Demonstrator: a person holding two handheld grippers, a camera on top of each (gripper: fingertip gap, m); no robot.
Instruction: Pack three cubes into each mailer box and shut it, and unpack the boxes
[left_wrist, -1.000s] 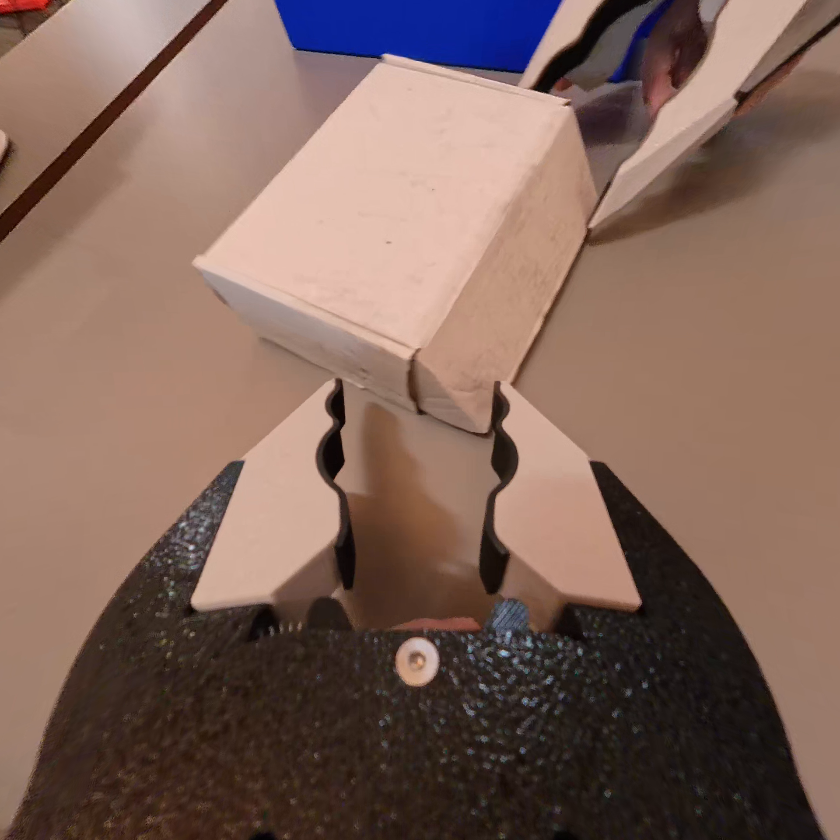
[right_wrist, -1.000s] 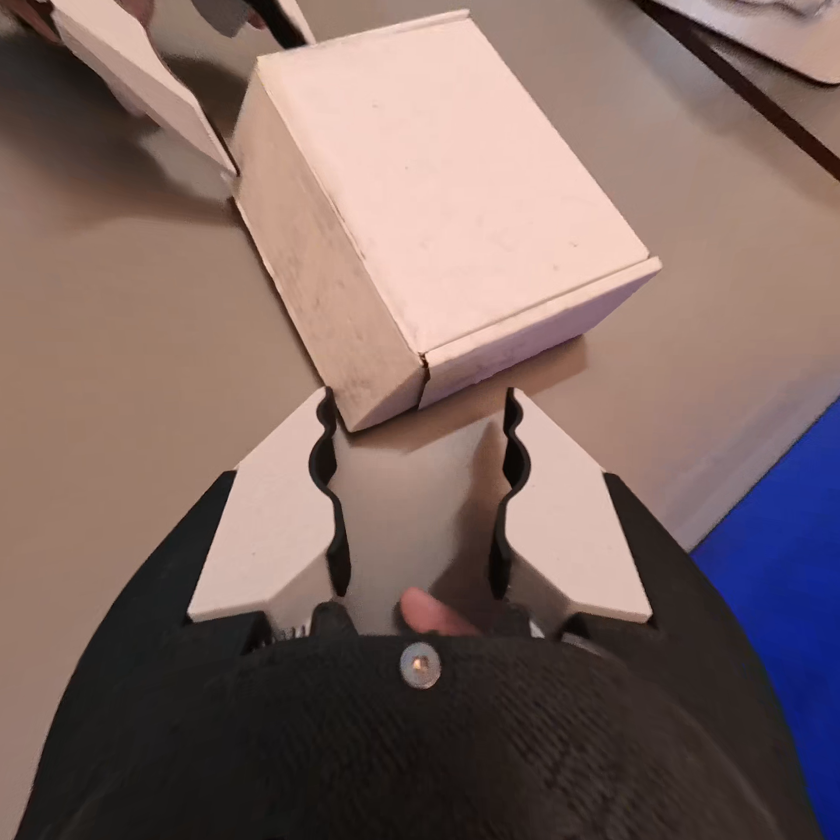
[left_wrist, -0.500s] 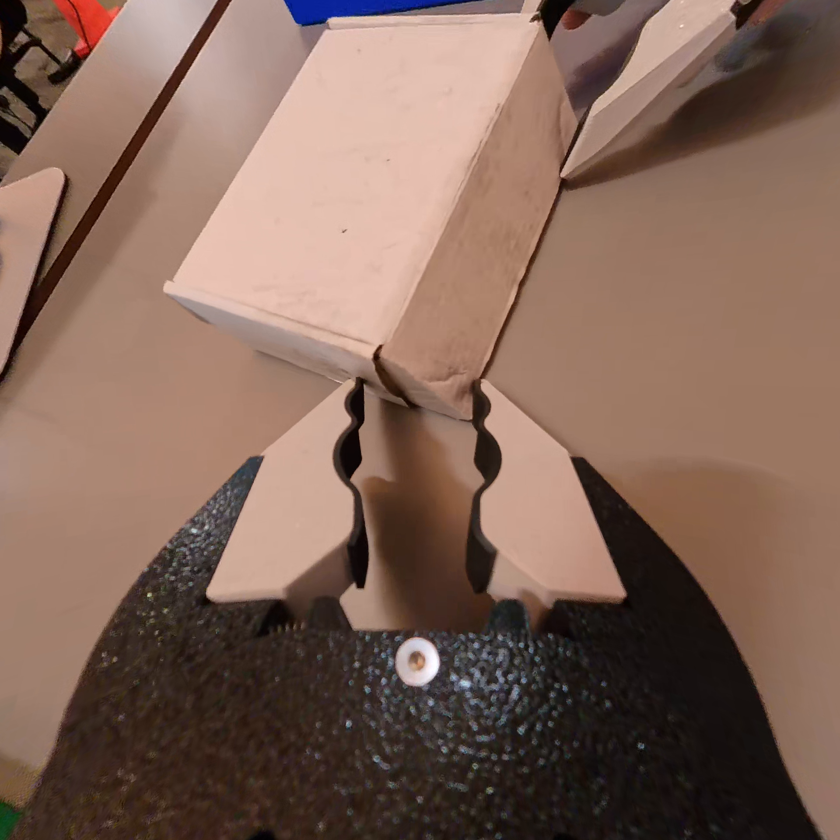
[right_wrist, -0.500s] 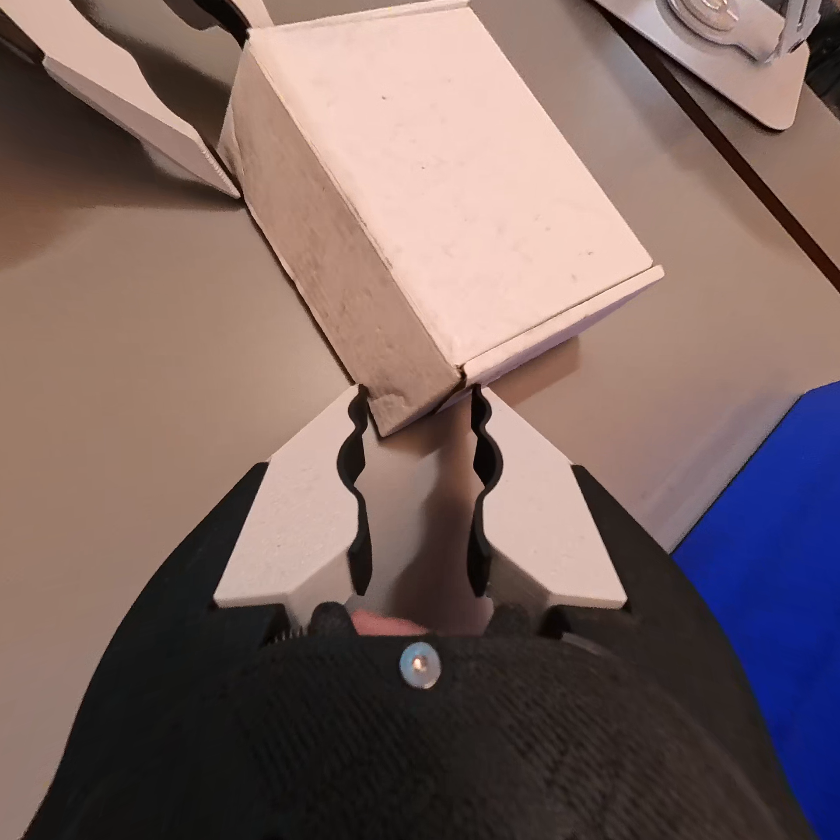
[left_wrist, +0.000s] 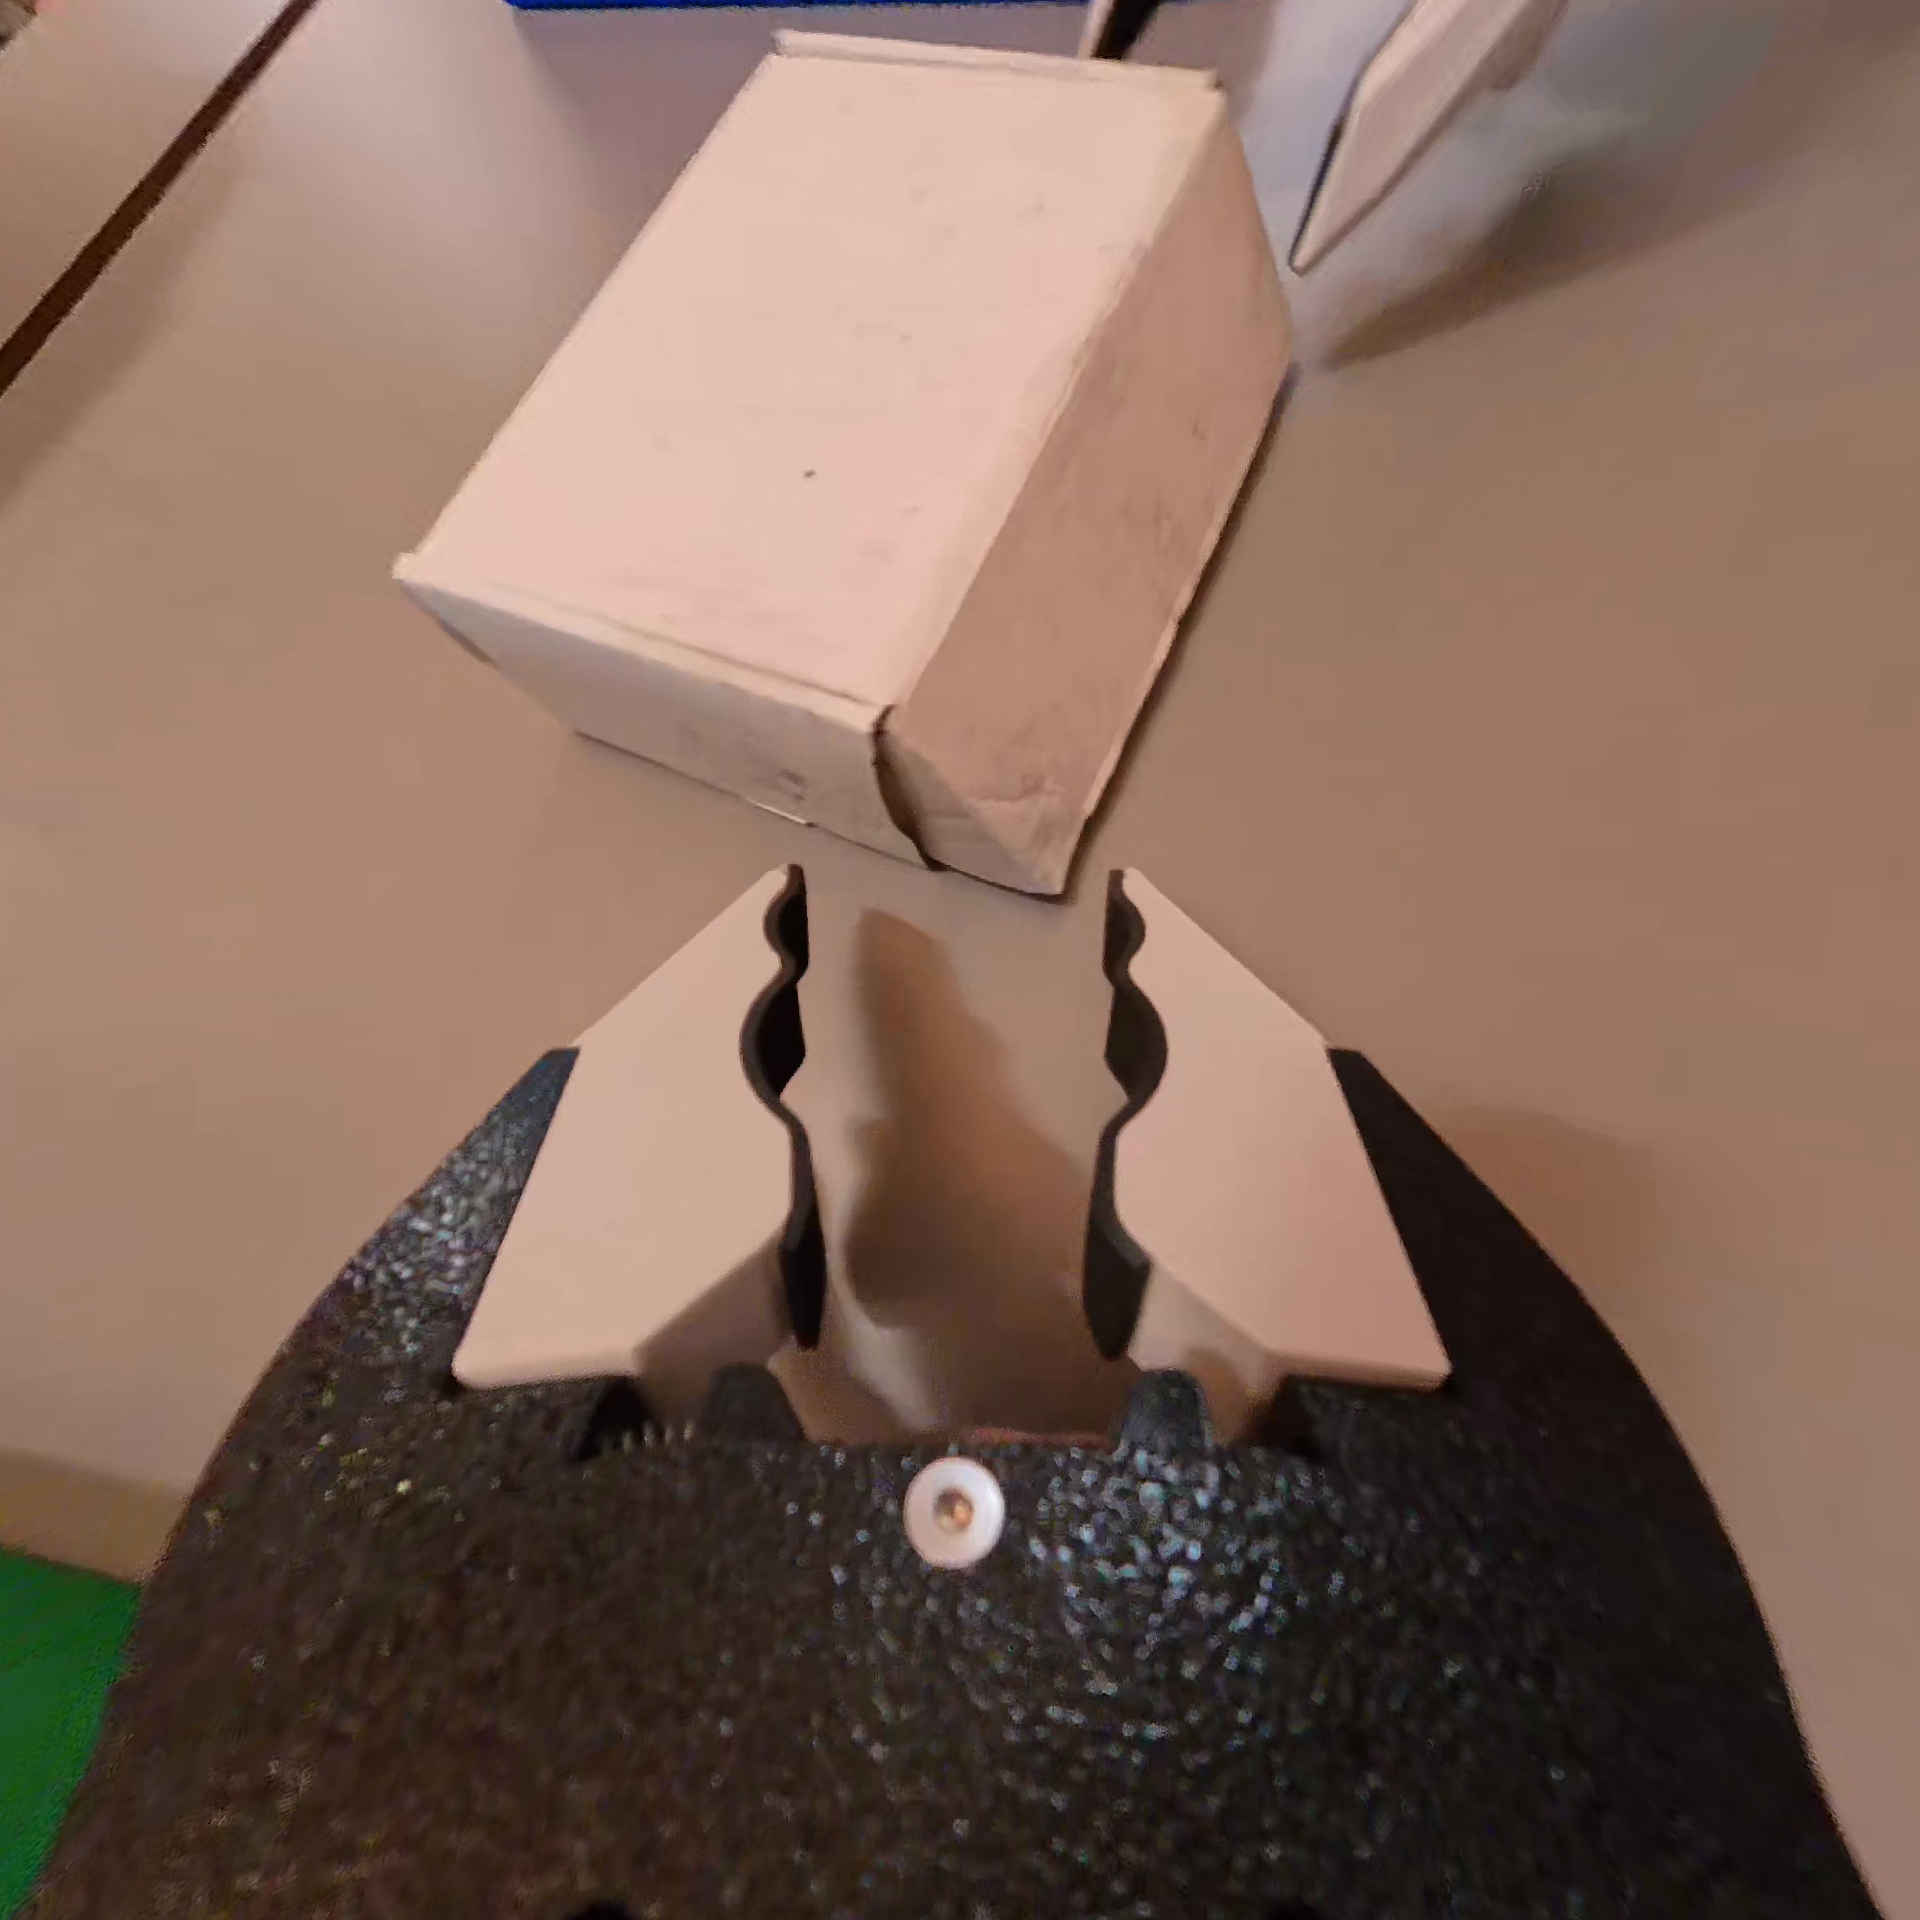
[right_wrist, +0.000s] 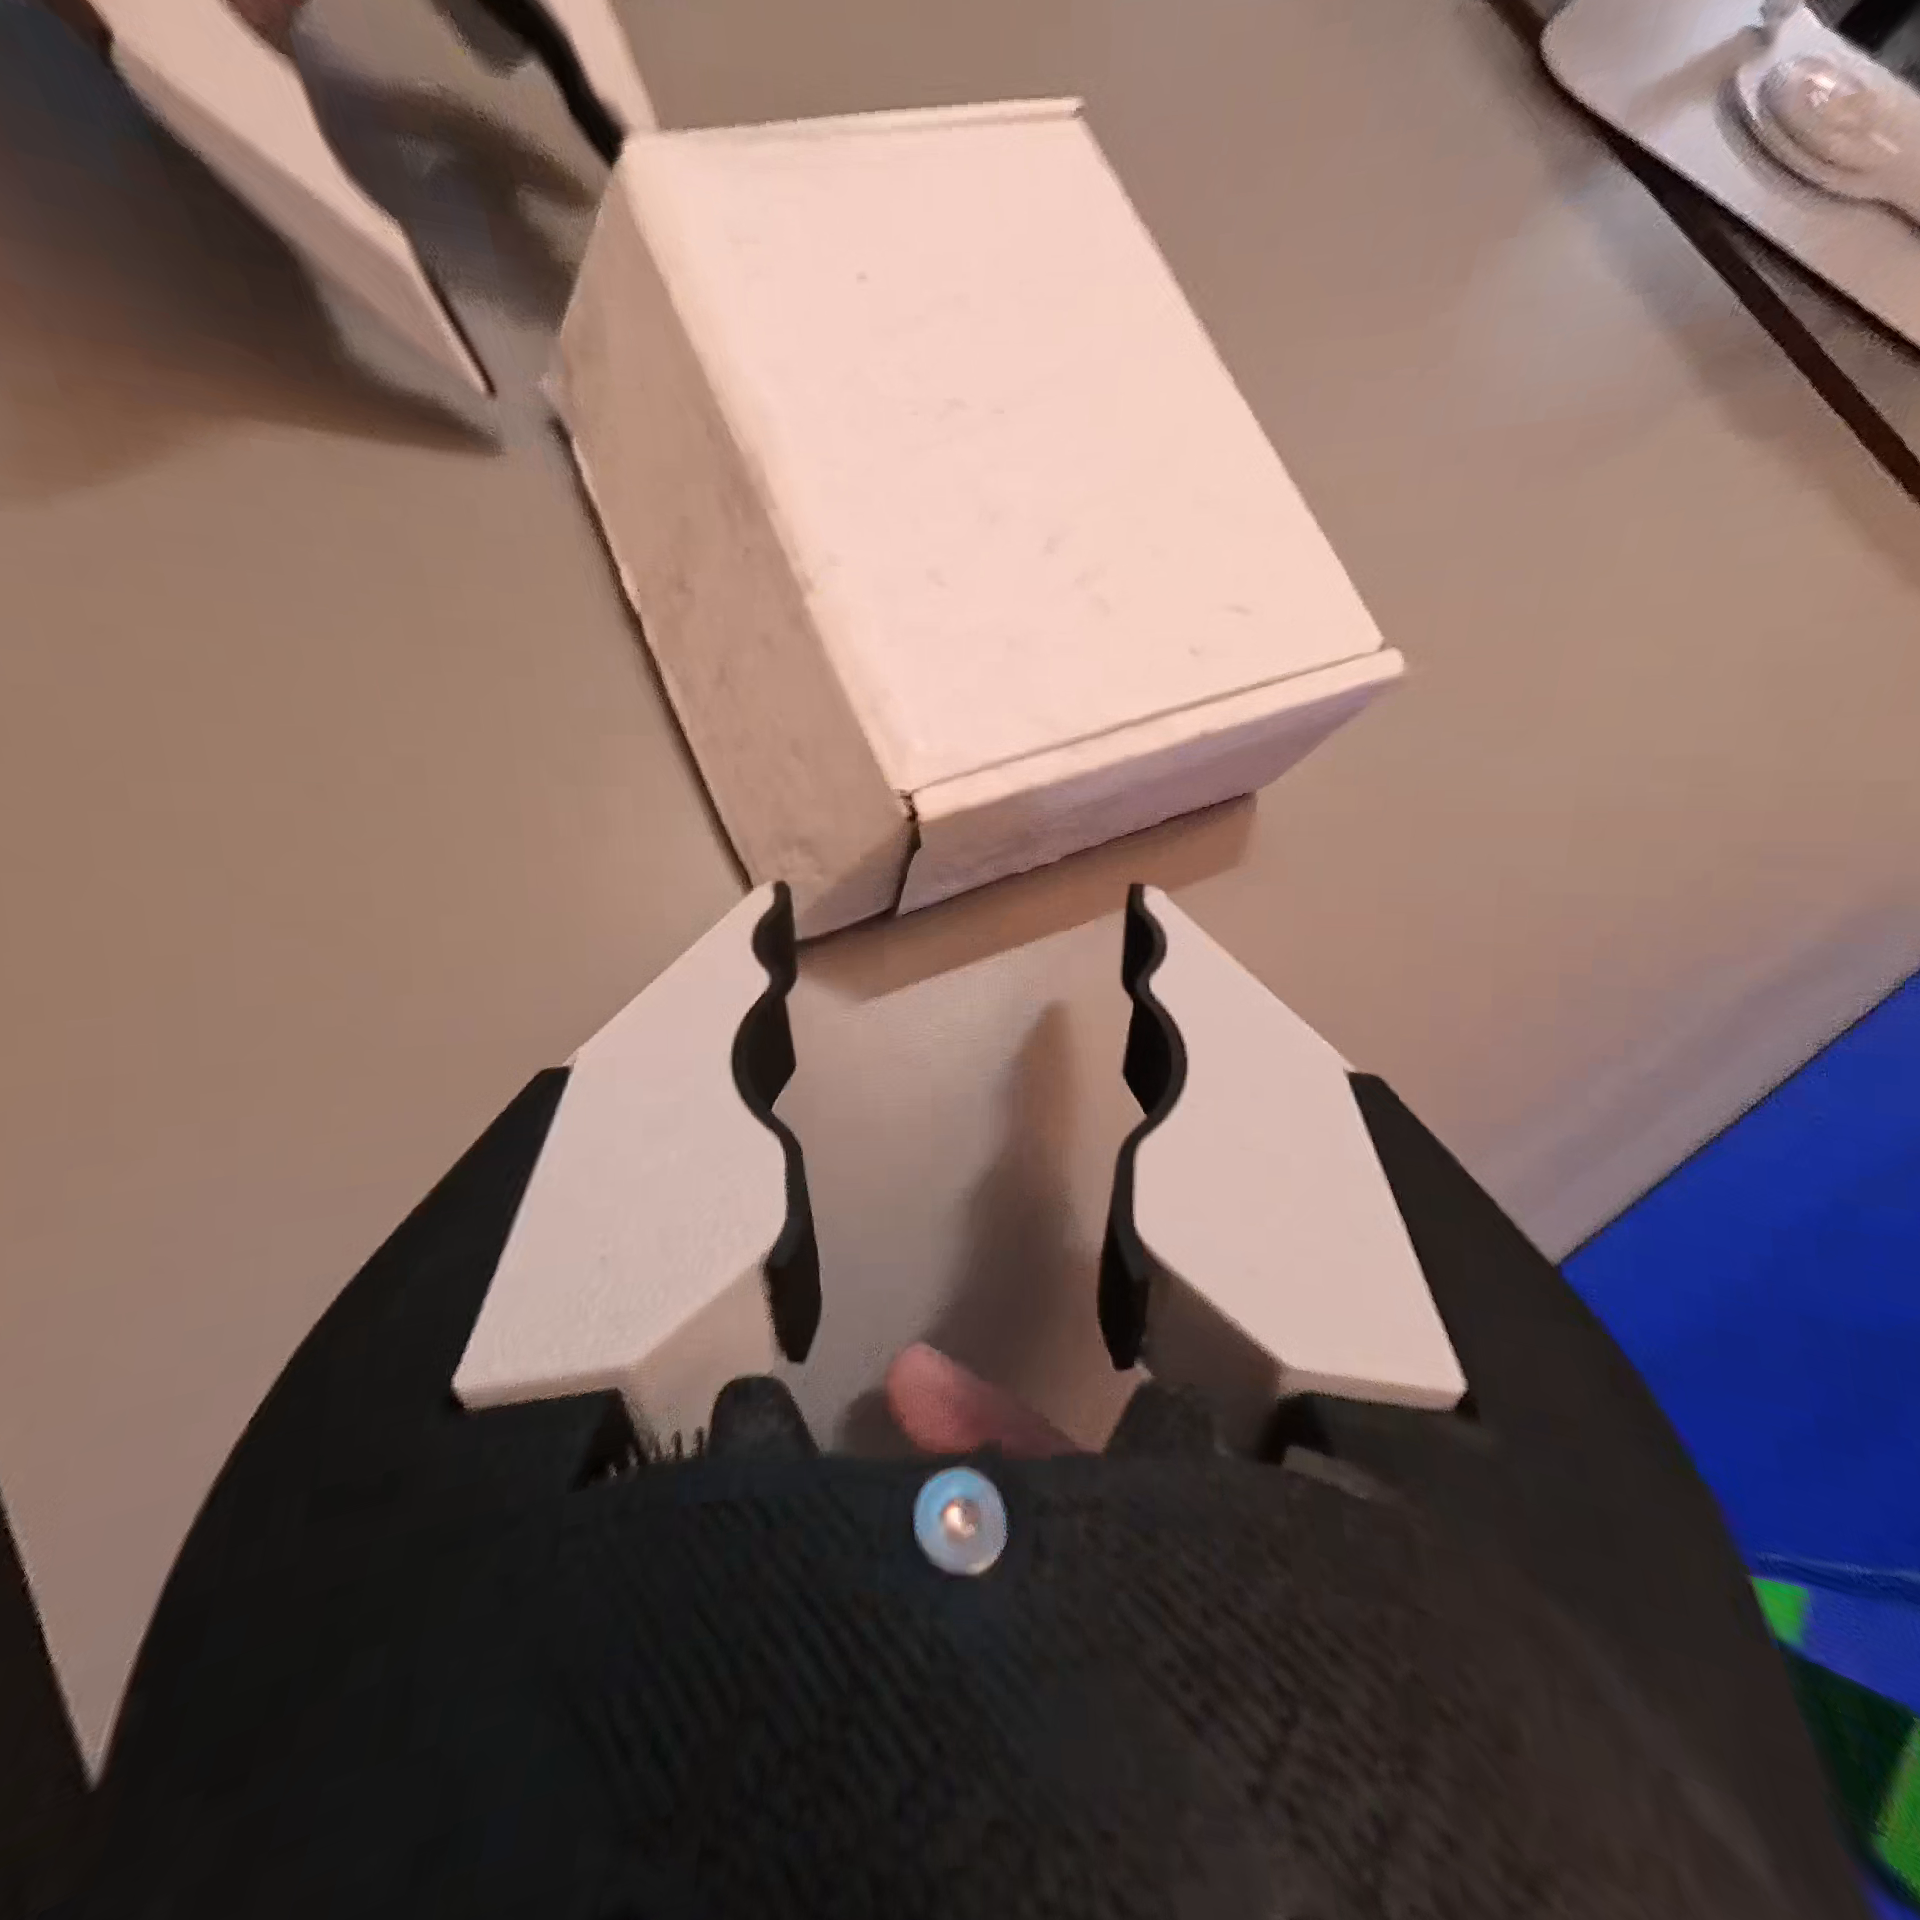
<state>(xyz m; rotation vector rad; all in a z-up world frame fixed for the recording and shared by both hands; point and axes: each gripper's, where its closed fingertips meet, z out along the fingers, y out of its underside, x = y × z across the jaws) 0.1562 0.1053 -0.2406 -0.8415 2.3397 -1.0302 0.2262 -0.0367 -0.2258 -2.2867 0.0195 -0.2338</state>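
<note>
So the mailer box (left_wrist: 831, 457) is a plain white cardboard one, lid folded down and shut, sitting flat on the tan worktop (left_wrist: 260, 831). It's a bit scuffed, with grey smudges on the side wall and a small dark speck on the lid. The front flap overlaps the side at the near corner, and you can see that seam in both wrist views (right_wrist: 997, 499).

Left claw (left_wrist: 951, 883) is spread wide and holding nothing. It sits low over the worktop, pointed at one near corner of the box, tips just short of it, not touching as far as I can tell. Right claw (right_wrist: 956, 899) is the same deal from the opposite side: jaws apart, empty, with its left tip just beside the box's bottom corner. Can't say for sure if that tip grazes the cardboard.

Each view also catches the other claw's white fingers at the far side of the box, blurry in both. A fingertip (right_wrist: 956, 1397) of the person peeks out behind the right claw's jaws. There's blue flooring (right_wrist: 1766, 1299) past the worktop edge.
</note>
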